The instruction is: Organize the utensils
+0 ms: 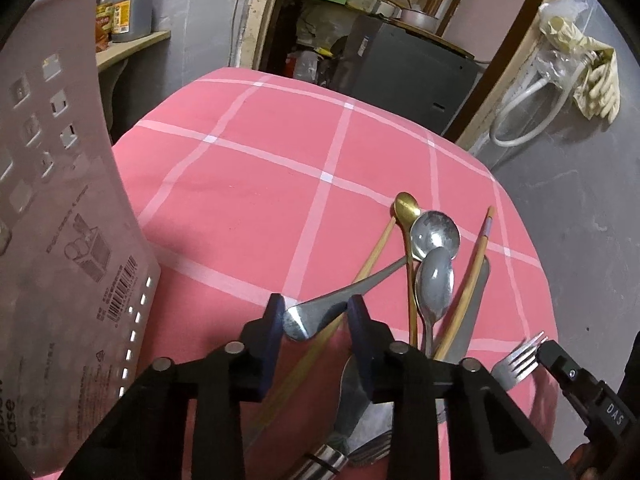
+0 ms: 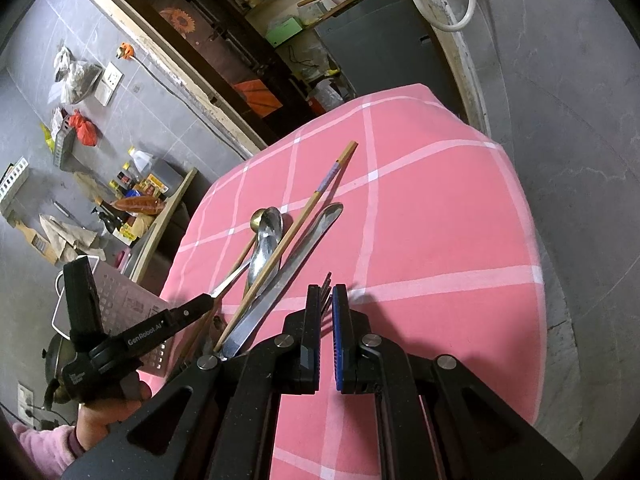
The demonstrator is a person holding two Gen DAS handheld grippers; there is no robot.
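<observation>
A pile of utensils lies on the pink checked tablecloth (image 1: 256, 184): a gold spoon (image 1: 406, 206), a round steel spoon (image 1: 435, 234), a grey spoon (image 1: 434, 284), wooden chopsticks (image 1: 476, 264) and a knife (image 2: 288, 276). My left gripper (image 1: 316, 312) is shut on the flat handle end of the round steel spoon (image 1: 316, 310). My right gripper (image 2: 328, 300) is shut on a fork (image 2: 326, 290), whose tines also show in the left wrist view (image 1: 520, 358). The left gripper shows in the right wrist view (image 2: 208, 304).
A tall white perforated utensil case (image 1: 68, 208) stands at the table's left, close to my left gripper; it shows in the right wrist view (image 2: 124, 300) too. The table edge drops to grey floor on the right. Shelves and bottles stand behind.
</observation>
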